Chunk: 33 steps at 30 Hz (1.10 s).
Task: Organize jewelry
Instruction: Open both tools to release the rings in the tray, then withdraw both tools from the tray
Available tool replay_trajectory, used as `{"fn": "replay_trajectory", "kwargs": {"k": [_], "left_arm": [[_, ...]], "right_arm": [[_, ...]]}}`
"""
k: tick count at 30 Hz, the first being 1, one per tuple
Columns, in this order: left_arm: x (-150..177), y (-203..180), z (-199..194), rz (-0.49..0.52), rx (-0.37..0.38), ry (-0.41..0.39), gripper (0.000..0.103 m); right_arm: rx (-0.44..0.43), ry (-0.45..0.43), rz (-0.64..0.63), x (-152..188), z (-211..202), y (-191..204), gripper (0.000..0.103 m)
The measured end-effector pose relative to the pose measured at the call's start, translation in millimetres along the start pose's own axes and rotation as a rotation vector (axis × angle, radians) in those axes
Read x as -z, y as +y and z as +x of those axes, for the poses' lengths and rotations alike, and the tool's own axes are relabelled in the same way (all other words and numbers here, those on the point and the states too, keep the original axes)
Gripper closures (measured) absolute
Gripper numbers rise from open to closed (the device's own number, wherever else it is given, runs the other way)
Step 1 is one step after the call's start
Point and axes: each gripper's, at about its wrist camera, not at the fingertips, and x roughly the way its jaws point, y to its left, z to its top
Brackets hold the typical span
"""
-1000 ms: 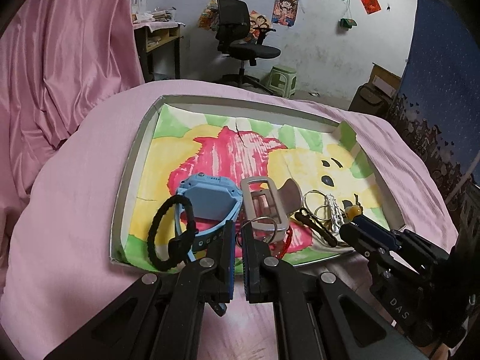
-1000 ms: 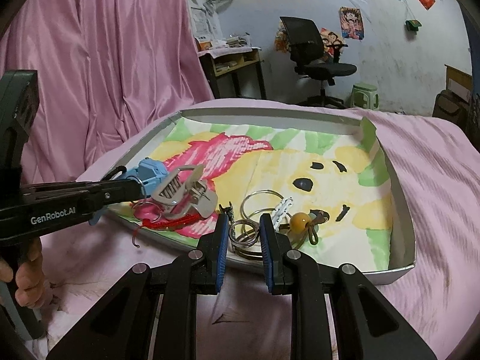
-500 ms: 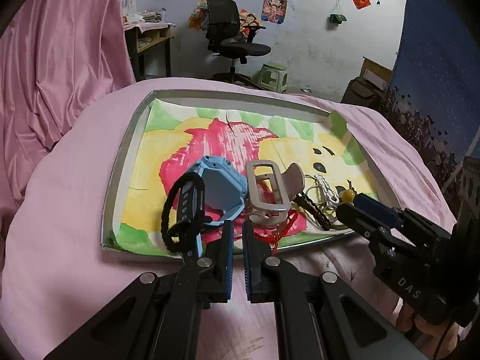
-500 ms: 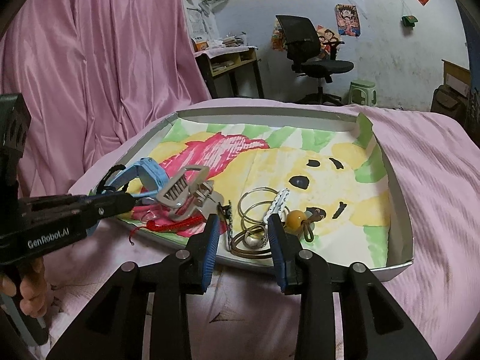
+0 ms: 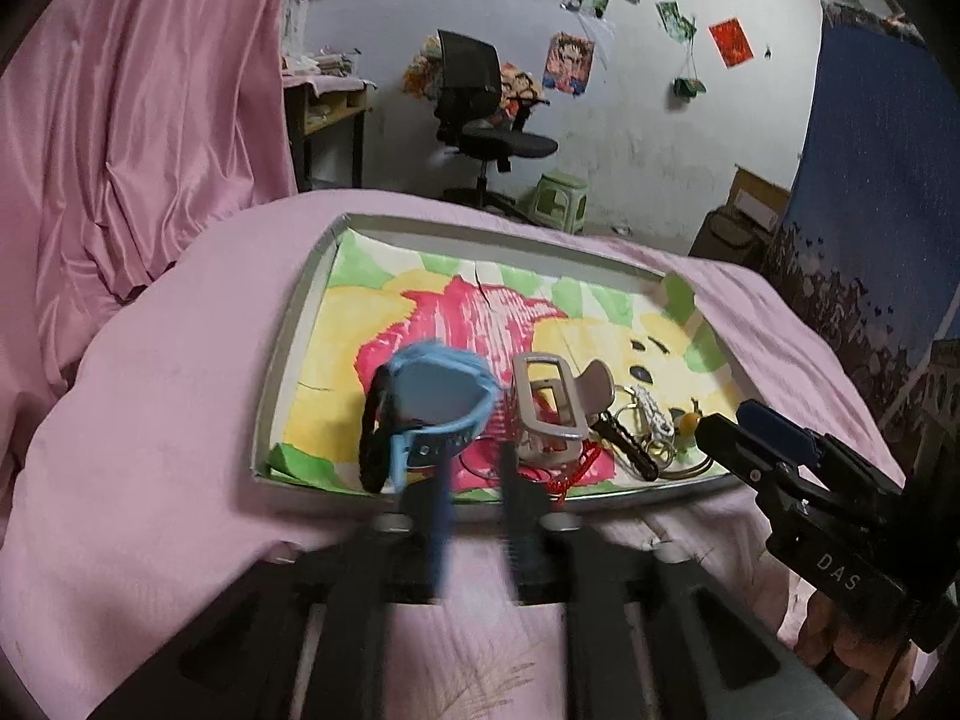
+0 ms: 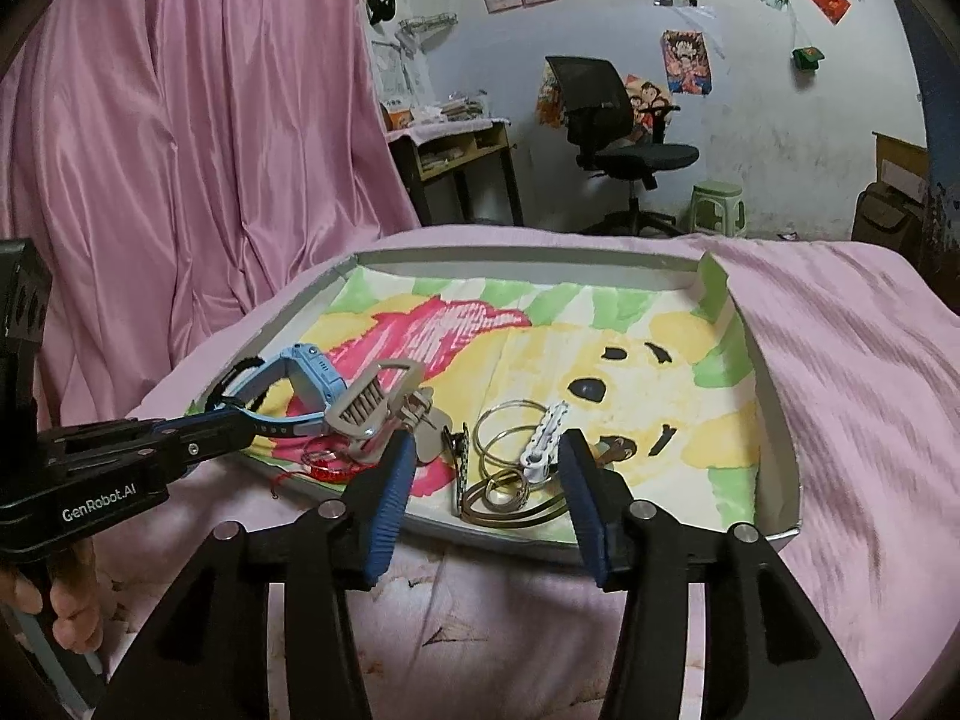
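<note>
Right wrist view: "GenRobot.AI" lettering marks the left gripper (image 6: 240, 423).

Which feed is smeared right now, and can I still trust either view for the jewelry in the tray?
Left wrist view: motion blur smears the left gripper and blue watch. Right wrist view: sharp on the rings; fisheye bends the tray rim.

In the tray (image 6: 780, 438), the watch (image 6: 306, 372) lies left of the rings (image 6: 510, 438).
</note>
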Motion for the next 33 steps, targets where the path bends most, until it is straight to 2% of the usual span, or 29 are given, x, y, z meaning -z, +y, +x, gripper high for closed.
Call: {"fn": "replay_trajectory", "kwargs": {"k": [1, 2, 9, 11, 20, 23, 29, 33], "left_arm": [[0, 1, -3, -0.003, -0.002, -0.016, 0.057], [1, 1, -7, -0.004, 0.000, -0.039, 0.052], [2, 2, -18, -0.001, -0.007, -0.084, 0.051], [3, 3, -21, -0.005, -0.025, -0.099, 0.039], [11, 14, -48, -0.041, -0.050, -0.204, 0.009], [15, 15, -56, -0.034, -0.061, -0.232, 0.003], [23, 14, -70, -0.024, -0.085, -0.270, 0.000], [28, 16, -79, -0.032, -0.091, -0.298, 0.000]], "right_arm": [[0.001, -0.006, 0.000, 0, -1, 0, 0.056], [0.002, -0.013, -0.001, 0, -3, 0, 0.055], [0.010, -0.054, -0.004, -2, -13, 1, 0.048], [0.010, -0.067, -0.001, -3, -17, 2, 0.045], [0.026, -0.128, 0.004, -1, -34, 4, 0.023], [0.029, -0.150, 0.008, 0, -41, 4, 0.014], [0.027, -0.185, 0.017, 2, -54, 5, 0.002], [0.030, -0.200, 0.012, 5, -63, 7, 0.001]]}}
